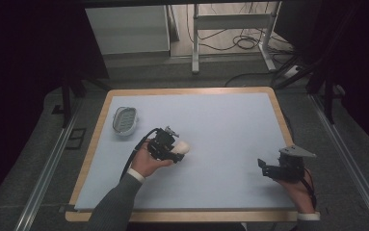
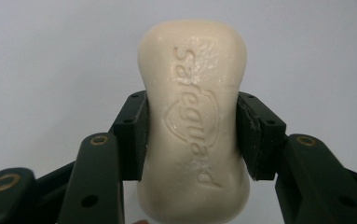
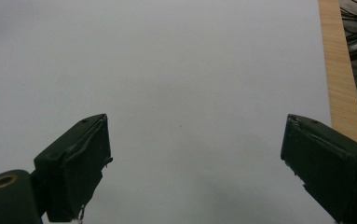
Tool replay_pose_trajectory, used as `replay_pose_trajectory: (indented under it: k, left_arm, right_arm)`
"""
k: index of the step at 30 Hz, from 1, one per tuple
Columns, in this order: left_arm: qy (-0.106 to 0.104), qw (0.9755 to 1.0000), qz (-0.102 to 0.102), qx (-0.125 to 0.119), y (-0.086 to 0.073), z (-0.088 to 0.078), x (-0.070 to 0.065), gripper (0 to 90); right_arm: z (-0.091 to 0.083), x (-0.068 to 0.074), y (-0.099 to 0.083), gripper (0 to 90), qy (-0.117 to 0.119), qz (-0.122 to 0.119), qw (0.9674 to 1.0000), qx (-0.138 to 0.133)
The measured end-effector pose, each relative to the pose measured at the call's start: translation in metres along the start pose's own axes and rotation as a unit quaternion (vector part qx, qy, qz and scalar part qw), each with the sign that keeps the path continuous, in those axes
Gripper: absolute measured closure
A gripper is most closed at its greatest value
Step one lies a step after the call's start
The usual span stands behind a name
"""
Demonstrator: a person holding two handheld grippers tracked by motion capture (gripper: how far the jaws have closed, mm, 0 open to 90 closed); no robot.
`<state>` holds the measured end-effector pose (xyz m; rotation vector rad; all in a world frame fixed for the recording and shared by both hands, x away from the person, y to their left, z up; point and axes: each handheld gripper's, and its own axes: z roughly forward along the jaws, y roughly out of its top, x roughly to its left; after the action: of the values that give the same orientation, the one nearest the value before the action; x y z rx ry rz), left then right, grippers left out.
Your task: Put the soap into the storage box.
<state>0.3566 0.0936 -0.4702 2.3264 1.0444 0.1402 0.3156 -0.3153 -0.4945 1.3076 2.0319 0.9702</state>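
A cream bar of soap [image 2: 195, 121] with an embossed brand name stands between the jaws of my left gripper [image 2: 191, 135], both pads pressing its narrow waist. In the high view the soap [image 1: 183, 146] shows just right of the left gripper [image 1: 172, 150], a little left of the table's middle. A white oval soap dish [image 1: 125, 120] with a ribbed inside lies at the far left of the mat. My right gripper [image 3: 195, 163] hangs over bare mat with its jaws wide apart and nothing between them; the high view has it [image 1: 265, 168] at the front right.
A pale blue mat [image 1: 230, 125] covers the table, framed by a wooden rim [image 1: 187, 90]; that rim [image 3: 341, 74] runs along the right of the right gripper view. Beyond the table's far edge stand a metal frame [image 1: 230, 24] and loose cables [image 1: 242, 43] on the floor.
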Motion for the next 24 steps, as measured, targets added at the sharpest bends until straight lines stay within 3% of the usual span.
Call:
replay_pose_trajectory:
  k: [24]
  left_arm:
    - [0.015, 0.9996, -0.018, -0.012, 0.004, -0.020, 0.023, 49.5]
  right_arm:
    - [0.002, -0.001, -0.001, 8.1, 0.000, 0.001, 1.0000, 0.005]
